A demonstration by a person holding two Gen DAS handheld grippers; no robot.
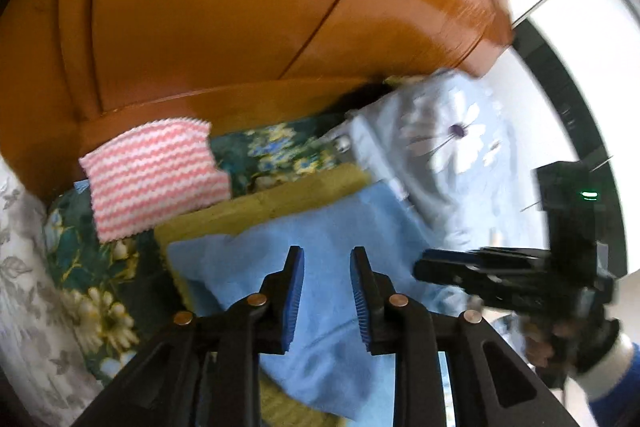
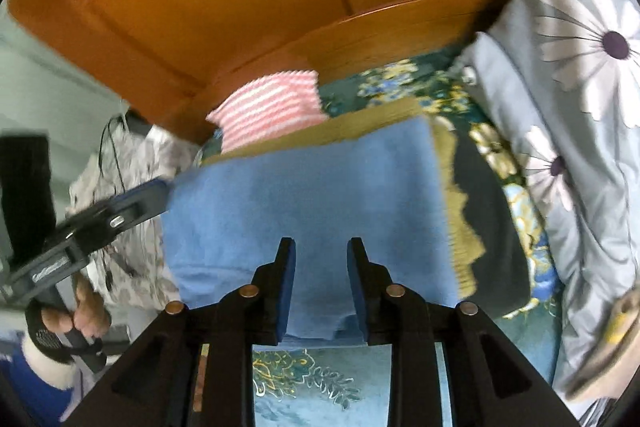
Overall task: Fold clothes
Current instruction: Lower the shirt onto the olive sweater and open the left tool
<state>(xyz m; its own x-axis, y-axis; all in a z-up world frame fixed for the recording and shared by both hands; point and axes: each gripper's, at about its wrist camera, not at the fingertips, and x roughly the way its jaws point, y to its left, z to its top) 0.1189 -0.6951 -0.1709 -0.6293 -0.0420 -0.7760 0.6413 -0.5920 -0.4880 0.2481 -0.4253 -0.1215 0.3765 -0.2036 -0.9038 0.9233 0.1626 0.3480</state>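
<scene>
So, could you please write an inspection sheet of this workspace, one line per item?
Surface: green floral bedspread.
Job's things: blue cloth lying on an olive cloth; pink-white striped cloth behind them.
Clutter: grey daisy-print bedding.
Grippers: left claw and right claw both open, above the blue cloth, holding nothing.
Cables: dark wires at the left.
Surroundings: orange wooden headboard.

blue towel [image 2: 304, 195] near edge behind claw [image 2: 321, 287]
</scene>
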